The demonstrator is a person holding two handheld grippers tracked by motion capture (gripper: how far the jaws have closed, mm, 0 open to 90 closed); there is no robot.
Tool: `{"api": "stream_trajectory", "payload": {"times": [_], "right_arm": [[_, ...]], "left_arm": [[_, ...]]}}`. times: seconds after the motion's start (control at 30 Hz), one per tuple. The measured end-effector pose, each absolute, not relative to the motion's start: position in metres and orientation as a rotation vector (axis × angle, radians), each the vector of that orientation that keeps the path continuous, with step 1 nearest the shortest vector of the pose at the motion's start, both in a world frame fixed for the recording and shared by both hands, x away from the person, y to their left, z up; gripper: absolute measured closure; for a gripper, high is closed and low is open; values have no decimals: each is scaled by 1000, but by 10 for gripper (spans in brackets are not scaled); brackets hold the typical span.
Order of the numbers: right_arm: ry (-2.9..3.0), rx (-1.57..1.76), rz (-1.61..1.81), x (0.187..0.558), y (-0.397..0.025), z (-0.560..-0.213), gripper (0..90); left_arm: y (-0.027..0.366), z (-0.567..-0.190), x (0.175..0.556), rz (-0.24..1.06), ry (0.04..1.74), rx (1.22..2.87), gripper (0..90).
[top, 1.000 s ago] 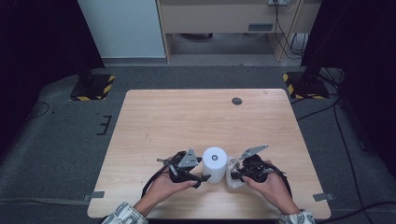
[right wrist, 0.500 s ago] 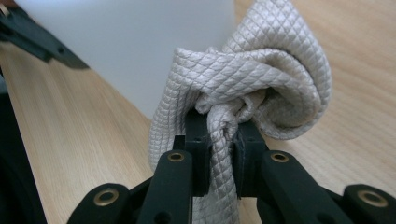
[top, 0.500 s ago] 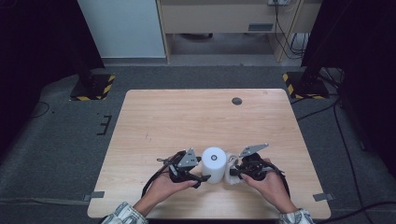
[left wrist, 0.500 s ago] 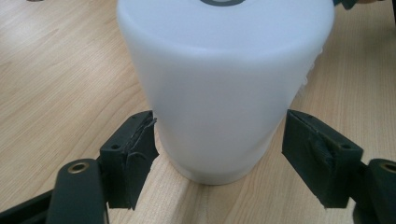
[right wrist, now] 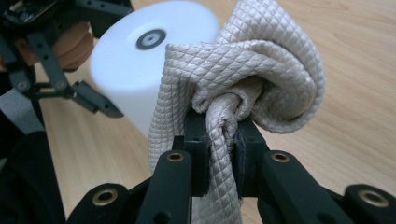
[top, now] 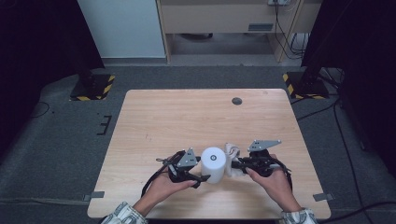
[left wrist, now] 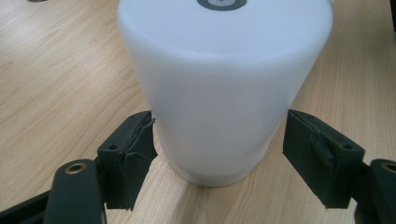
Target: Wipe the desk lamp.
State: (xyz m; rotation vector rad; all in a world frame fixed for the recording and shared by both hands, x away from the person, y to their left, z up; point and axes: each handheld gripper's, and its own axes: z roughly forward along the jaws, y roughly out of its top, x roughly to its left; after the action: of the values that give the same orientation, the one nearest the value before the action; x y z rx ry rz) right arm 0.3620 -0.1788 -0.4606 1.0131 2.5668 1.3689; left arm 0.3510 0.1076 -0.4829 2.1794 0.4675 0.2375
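Where the high view looks down, a wooden table [top: 187, 116] fills the centre of the frame, with a small dark disc [top: 236, 101] at its upper right. A white cylinder [top: 214, 164] stands upright at lower centre. The left gripper [top: 201, 176] sits just left of it, jaws spread around the base; in the left gripper view one pad touches the wall, the other stands just clear. The right gripper [right wrist: 219, 135], right of the cylinder, pinches a bunched quilted cloth [right wrist: 252, 79] that touches the cylinder's side.
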Motion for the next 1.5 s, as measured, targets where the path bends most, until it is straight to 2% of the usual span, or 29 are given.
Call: {"api": "stream_trajectory", "payload": {"times": [0.23, 0.53, 0.83, 1.07, 1.4, 1.5], "right_arm": [[2673, 1033, 1181, 367, -166, -481, 797], [2596, 989, 1324, 358, -172, -459, 798], [2704, 993, 1142, 363, -162, -479, 801], [2619, 970, 1282, 357, -168, -456, 801], [2679, 984, 1136, 363, -162, -478, 800], [2679, 983, 1136, 361, -163, -479, 799]], "left_arm": [[107, -483, 351, 235, 474, 2182, 229], [108, -483, 351, 234, 473, 2183, 219], [107, -483, 351, 236, 471, 2190, 218], [109, -483, 352, 243, 481, 2185, 227], [111, -481, 352, 245, 473, 2173, 243], [115, -474, 351, 218, 439, 2133, 189]]}}
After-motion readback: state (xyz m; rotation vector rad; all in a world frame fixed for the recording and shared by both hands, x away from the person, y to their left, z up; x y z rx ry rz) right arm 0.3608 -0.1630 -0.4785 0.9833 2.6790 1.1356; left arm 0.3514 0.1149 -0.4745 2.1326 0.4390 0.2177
